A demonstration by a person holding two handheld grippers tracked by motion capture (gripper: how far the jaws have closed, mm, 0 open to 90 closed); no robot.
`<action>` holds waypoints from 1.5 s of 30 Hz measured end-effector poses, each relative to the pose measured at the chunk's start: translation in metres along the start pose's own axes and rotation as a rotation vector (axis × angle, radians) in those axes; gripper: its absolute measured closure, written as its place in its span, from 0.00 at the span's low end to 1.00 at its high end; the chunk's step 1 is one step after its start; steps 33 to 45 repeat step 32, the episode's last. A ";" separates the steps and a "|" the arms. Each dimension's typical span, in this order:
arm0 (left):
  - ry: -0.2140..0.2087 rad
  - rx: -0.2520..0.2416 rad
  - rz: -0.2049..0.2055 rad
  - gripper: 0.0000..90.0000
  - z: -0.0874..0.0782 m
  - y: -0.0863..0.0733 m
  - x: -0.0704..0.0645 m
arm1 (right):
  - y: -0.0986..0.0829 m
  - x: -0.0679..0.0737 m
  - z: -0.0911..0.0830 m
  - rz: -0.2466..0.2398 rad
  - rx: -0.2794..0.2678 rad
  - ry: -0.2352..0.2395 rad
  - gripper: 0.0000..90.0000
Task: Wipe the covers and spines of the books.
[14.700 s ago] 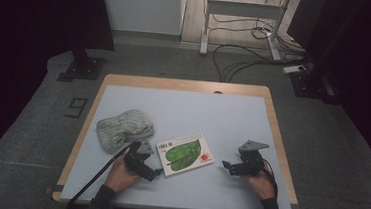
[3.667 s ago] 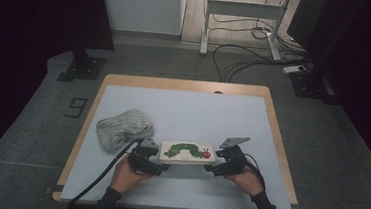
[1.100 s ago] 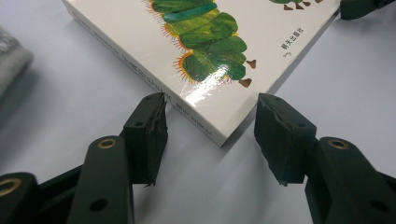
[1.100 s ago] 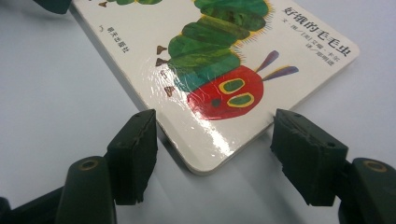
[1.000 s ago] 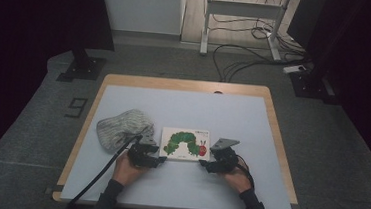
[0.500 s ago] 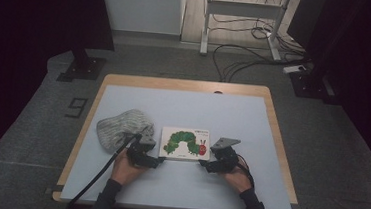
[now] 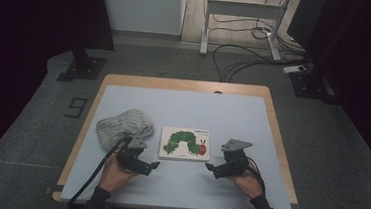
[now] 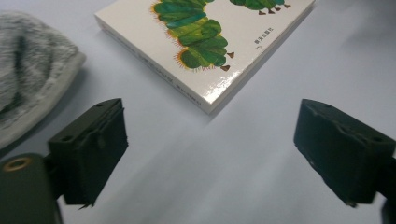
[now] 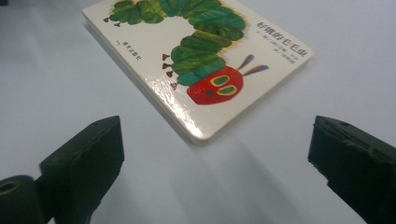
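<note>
A white board book [image 7: 186, 143] with a green caterpillar on its cover lies flat near the table's middle front. Its near left corner [image 8: 210, 100] shows ahead of my left gripper [image 8: 219, 154], whose jaws stand wide apart with nothing between them. The caterpillar's red head on the book [image 9: 205, 70] faces my right gripper [image 9: 215, 172], open and empty too. From above, the left gripper [image 7: 152, 165] sits just off the book's front left and the right gripper [image 7: 210, 167] just off its front right, both a short way back from it.
A grey knitted hat [image 7: 120, 125] lies left of the book, also seen as grey cloth [image 8: 28, 70] at the left. The pale table [image 7: 183, 107] has a wooden rim; cables and stand legs lie on the floor beyond.
Both grippers have let go of the book and drawn back toward the front edge. The book lies square where it was set.
</note>
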State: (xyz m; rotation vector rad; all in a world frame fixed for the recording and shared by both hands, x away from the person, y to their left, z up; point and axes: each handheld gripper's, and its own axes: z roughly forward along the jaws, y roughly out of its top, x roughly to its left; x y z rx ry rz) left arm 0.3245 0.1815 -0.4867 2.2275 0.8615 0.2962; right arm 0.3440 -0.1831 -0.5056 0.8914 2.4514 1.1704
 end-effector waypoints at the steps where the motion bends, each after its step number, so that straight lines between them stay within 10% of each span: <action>1: 0.011 0.001 0.003 0.09 -0.004 -0.002 -0.001 | -0.001 -0.001 -0.003 -0.001 -0.001 -0.005 0.01; 23: 0.090 0.049 -0.045 0.00 -0.010 -0.064 0.009 | -0.053 -0.024 -0.036 0.080 0.056 -0.125 0.00; 45: 0.094 0.059 -0.056 0.00 -0.007 -0.065 0.012 | -0.065 -0.031 -0.032 0.129 0.088 -0.138 0.00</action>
